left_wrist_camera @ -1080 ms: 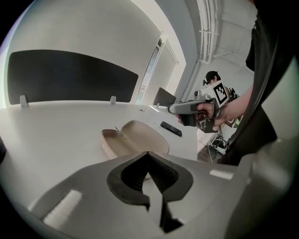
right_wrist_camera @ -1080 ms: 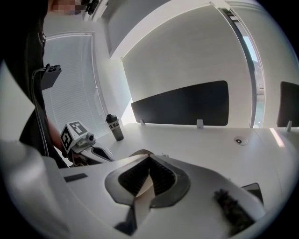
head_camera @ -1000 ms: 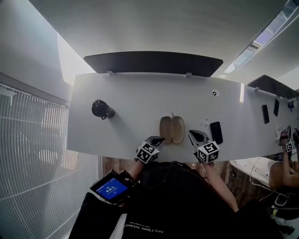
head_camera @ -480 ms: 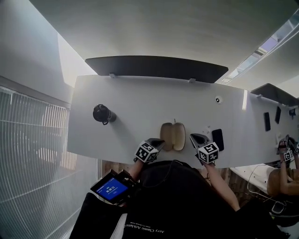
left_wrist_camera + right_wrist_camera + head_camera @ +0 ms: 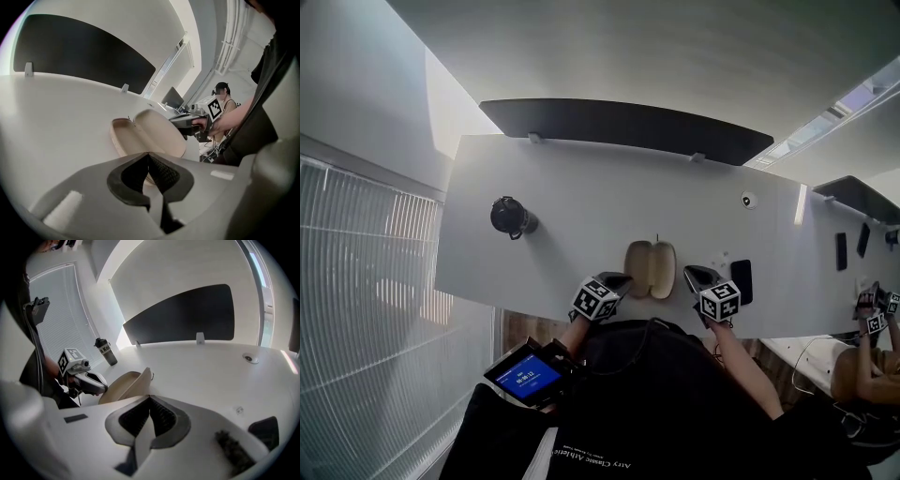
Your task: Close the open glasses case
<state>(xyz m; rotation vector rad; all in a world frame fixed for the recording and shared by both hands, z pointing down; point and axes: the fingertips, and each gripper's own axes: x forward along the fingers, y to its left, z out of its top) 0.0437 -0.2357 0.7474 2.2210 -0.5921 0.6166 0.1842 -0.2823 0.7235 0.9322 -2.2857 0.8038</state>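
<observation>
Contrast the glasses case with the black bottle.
The glasses case is beige, the black bottle dark. The glasses case lies flat and open; the black bottle stands upright. The glasses case is central near the front edge; the black bottle is far left. Both rest on the white table.

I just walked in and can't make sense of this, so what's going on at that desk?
A person at the white table holds a gripper in each hand. A beige glasses case lies open near the front edge, between the left gripper and the right gripper. Both grippers are shut with nothing in them and neither grips the case, so closing has not begun. A dark bottle stands far to the left.
</observation>
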